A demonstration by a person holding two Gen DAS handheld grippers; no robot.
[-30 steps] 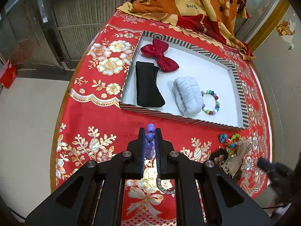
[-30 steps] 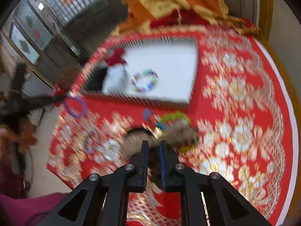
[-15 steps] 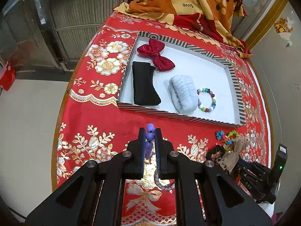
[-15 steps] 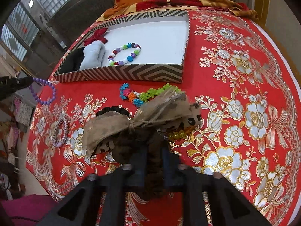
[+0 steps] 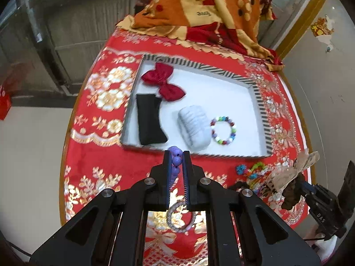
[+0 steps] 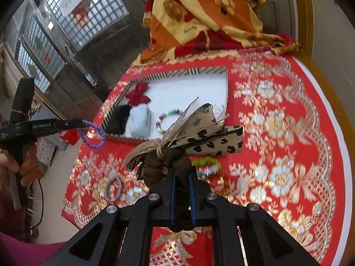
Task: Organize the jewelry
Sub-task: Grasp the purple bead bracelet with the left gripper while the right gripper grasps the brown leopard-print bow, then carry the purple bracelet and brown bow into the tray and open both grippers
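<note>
Your red, gold-flowered bench (image 5: 93, 155) carries a striped tray (image 5: 261, 110). Your left tongs (image 5: 176, 155) clamp a purple bead bracelet (image 5: 176, 160) at the tray's near wall. Your right tongs (image 6: 182, 177) grip a brown scrunchie (image 6: 164, 164) with a leopard bow, raised above the green bead bracelet (image 6: 207, 163).

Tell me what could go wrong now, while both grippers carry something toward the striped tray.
1. The purple bead bracelet dangles from the left gripper by a few beads; it might slip out.
2. The leopard-print bow scrunchie in the right gripper is bulky and could land on the multicolored bead bracelet in the striped tray.
</note>
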